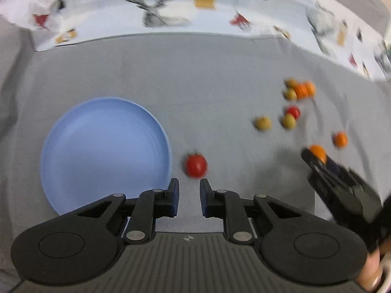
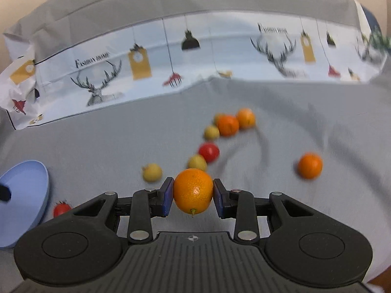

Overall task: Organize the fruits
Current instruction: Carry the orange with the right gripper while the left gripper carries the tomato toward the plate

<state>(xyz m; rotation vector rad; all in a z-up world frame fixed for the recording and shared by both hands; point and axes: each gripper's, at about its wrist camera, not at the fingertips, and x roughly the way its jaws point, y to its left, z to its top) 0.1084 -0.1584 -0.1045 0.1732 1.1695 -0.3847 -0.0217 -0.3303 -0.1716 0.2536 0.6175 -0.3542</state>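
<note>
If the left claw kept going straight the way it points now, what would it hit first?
Most likely the red tomato, which lies just beyond the empty left claw, slightly right of the blue plate. Depth is hard to judge; it might meet the grey cloth first.

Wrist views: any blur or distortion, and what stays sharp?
Left wrist: loose fruit smeared, the right tongs too; own tongs crisp; fisheye bends the cloth edge. Right wrist: held orange sharp, background fruit and blue plate soft.
</note>
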